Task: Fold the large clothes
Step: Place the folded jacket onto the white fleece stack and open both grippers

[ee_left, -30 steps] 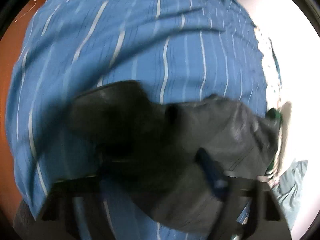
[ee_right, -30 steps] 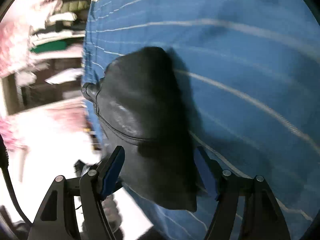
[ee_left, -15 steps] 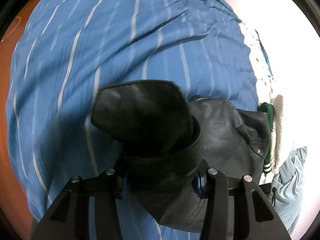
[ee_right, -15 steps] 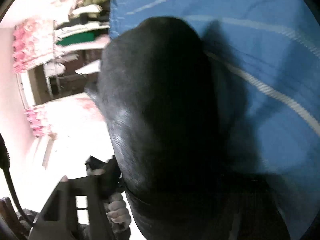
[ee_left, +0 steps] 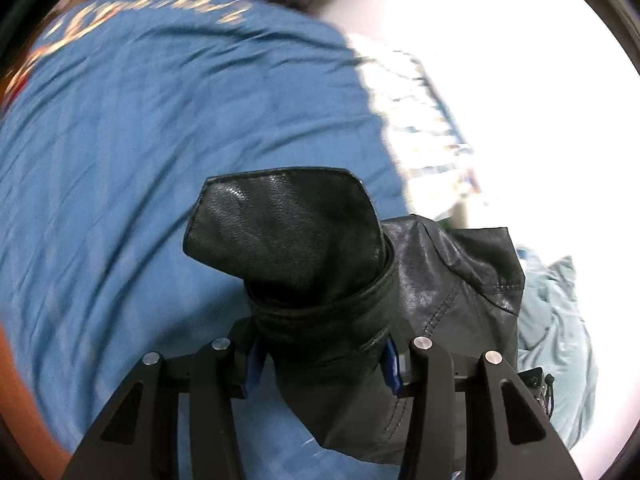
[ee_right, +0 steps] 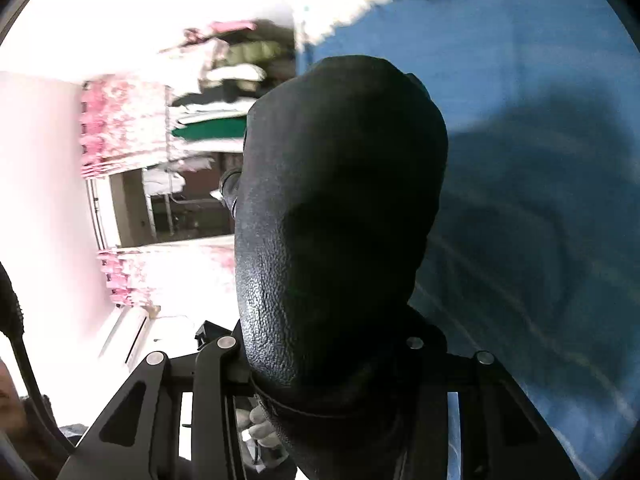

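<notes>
A black leather jacket (ee_left: 304, 264) is bunched between the fingers of my left gripper (ee_left: 322, 360), which is shut on it and holds it above the blue bedsheet (ee_left: 120, 160). The rest of the jacket (ee_left: 460, 300) hangs to the right. In the right wrist view my right gripper (ee_right: 320, 364) is shut on another thick fold of the same jacket (ee_right: 340, 220), which fills the middle of the view and hides the fingertips.
The blue sheet (ee_right: 540, 160) covers the bed on the right. A light blue garment (ee_left: 556, 320) lies at the bed's right edge. Shelves with stacked clothes (ee_right: 224, 92) and a pink patterned curtain (ee_right: 116, 120) stand beyond the bed.
Both grippers have closed on the jacket and lifted it off the sheet. The views have swung up, so more of the room shows.
</notes>
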`<state>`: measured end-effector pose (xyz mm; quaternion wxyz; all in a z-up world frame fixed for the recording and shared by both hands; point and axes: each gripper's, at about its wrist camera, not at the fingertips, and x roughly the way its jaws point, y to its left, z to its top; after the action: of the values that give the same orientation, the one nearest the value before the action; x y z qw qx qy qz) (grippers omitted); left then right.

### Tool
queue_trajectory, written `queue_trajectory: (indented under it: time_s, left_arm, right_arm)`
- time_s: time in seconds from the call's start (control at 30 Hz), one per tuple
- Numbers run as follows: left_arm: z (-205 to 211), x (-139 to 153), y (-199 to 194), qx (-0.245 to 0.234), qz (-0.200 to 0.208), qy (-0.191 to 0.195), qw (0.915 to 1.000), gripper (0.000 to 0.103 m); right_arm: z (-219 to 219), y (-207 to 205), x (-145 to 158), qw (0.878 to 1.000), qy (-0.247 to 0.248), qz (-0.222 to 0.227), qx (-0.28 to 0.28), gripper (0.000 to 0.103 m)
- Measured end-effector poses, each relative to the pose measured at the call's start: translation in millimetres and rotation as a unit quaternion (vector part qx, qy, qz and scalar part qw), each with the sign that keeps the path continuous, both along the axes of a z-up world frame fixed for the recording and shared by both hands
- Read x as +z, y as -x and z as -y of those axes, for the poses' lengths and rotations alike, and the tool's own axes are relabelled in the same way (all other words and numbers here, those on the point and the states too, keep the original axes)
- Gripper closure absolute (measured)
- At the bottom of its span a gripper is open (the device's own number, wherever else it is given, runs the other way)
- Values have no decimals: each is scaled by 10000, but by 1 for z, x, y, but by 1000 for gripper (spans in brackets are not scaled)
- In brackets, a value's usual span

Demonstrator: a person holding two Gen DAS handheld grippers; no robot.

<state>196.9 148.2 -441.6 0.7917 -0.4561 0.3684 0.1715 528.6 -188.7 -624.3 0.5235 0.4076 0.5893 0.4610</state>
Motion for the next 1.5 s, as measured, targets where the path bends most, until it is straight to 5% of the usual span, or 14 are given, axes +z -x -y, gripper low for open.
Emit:
queue_trajectory:
  time_s: [0.23,0.4,0.53,0.63,0.77,0.9,0.97,1.03,1.07,1.13,1.17,1.3,1.43,1.5]
  left_arm:
    - [12,85,-153,-682,903,-34,9936,61]
    - [45,123,-284,-1296,1360,-268,9818,61]
    - [77,97,-375,-1743,1224,-321,9765,61]
    - [104,38,-432,-2094,730,-236,9748,61]
    - [124,-17,-461,-2461,49,-364,9685,58]
    - [135,-9,-454,-2875,37,-825,9542,58]
    - [145,3,-451,-3077,-114,-1321,9422,57]
    - [158,13,-447,-3247,-341,-1979,9242,45]
    - [162,15,-447,-3271,-497,-2438,9117,26]
    - [173,29,-432,-3336,-475,-3059,8905,10]
    - [173,32,-428,-3345,-435,-3213,8849,8]
    - [178,55,-405,-3358,-334,-3695,8658,4]
    - [171,85,-379,-3349,-221,-3861,8592,3]
    - [165,98,-369,-3348,-155,-3918,8568,3]
  right_arm:
    - [41,-108,121,9944,-148,812,-666,59]
    - [97,-203,167,9854,-299,1045,-1307,59]
    - [145,-275,147,9809,-141,827,-1754,59]
    - [186,-313,98,9770,193,341,-2094,60]
    - [220,-336,37,9696,552,-100,-2382,58]
    - [235,-344,29,9653,916,-181,-2437,44]
    - [229,-346,47,9589,1642,3,-2314,29]
    - [222,-335,81,9336,2810,495,-2168,23]
    - [218,-325,89,9217,3157,628,-2166,22]
    - [210,-299,119,8749,4121,1119,-2285,20]
    - [199,-282,134,8382,4769,1330,-2286,18]
    - [146,-220,162,7464,5815,1994,-2550,11]
    - [121,-174,192,6909,6298,2180,-2801,11]
    - [102,-155,210,6828,6357,2246,-2815,11]
